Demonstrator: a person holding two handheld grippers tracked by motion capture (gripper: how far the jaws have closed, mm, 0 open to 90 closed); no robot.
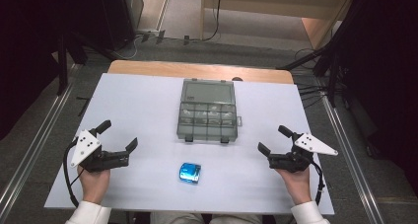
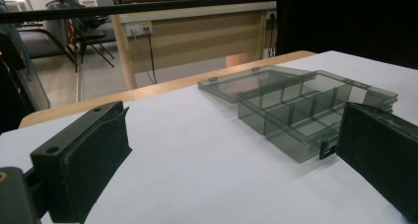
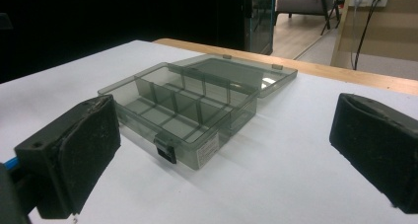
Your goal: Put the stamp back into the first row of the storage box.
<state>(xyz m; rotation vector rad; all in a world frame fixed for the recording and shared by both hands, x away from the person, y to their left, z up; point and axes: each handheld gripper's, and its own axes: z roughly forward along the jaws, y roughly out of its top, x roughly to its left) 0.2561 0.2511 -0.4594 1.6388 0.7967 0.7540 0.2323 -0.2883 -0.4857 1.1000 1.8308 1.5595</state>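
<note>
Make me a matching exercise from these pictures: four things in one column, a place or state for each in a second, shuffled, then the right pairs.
Things:
1. compartment box
2. blue object
3. left tongs
4. right tongs

Places or states:
A. near the table's front edge, between the two hands
B. open, empty, at the right of the table
C. middle of the table, lid folded back flat
D. open, empty, at the left of the table

Pairs: 1-C, 2-A, 3-D, 4-B
</note>
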